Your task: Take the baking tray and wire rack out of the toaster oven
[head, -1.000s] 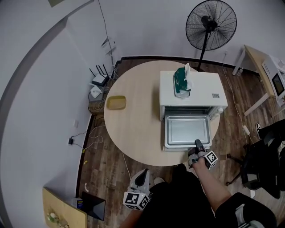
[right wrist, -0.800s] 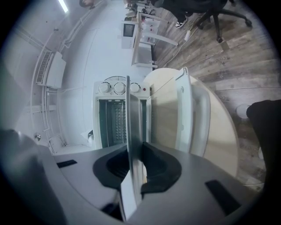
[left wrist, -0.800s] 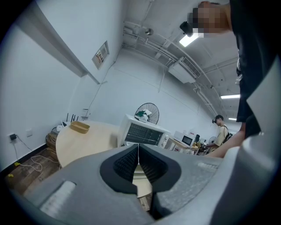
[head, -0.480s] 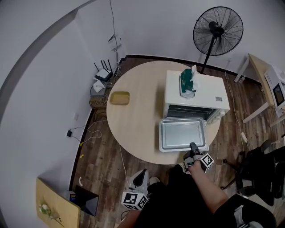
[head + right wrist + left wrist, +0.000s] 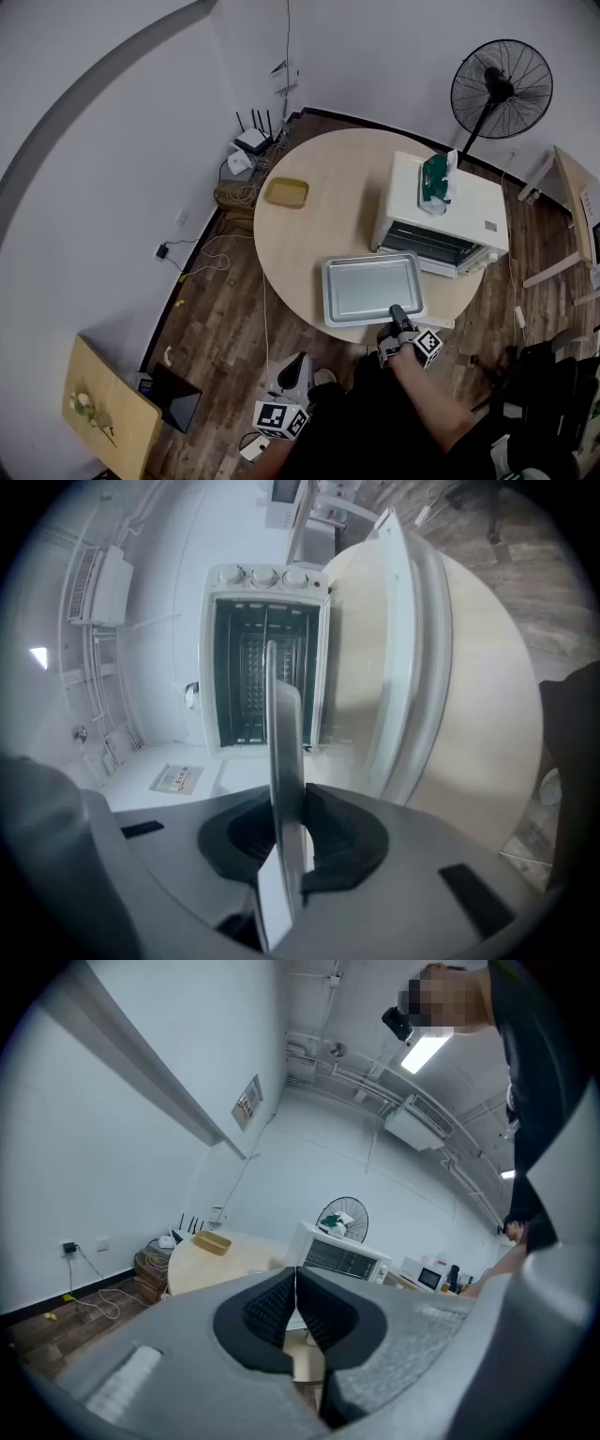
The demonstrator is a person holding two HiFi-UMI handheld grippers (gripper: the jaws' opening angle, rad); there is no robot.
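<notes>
The grey baking tray (image 5: 366, 289) is out of the white toaster oven (image 5: 473, 202) and hangs level over the round table (image 5: 309, 244), left of the oven's mouth. My right gripper (image 5: 397, 313) is shut on the tray's near rim. In the right gripper view the tray (image 5: 284, 733) runs edge-on between the pads of my right gripper (image 5: 286, 832), and behind it the oven (image 5: 265, 583) stands open with the wire rack (image 5: 246, 682) inside. My left gripper (image 5: 281, 418) hangs low beside the person's lap, off the table; its pads (image 5: 272, 1309) touch with nothing between them.
A green tissue pack (image 5: 434, 181) lies on top of the oven. A yellow dish (image 5: 286, 192) sits at the table's far left. The lowered oven door (image 5: 410, 658) juts out beside the tray. A standing fan (image 5: 502, 86) is behind the table, routers and cables (image 5: 251, 142) on the floor.
The tray has slid out of the oven's mouth and come away to the left and toward me, carried by my right gripper. The left gripper stays low by the lap.
</notes>
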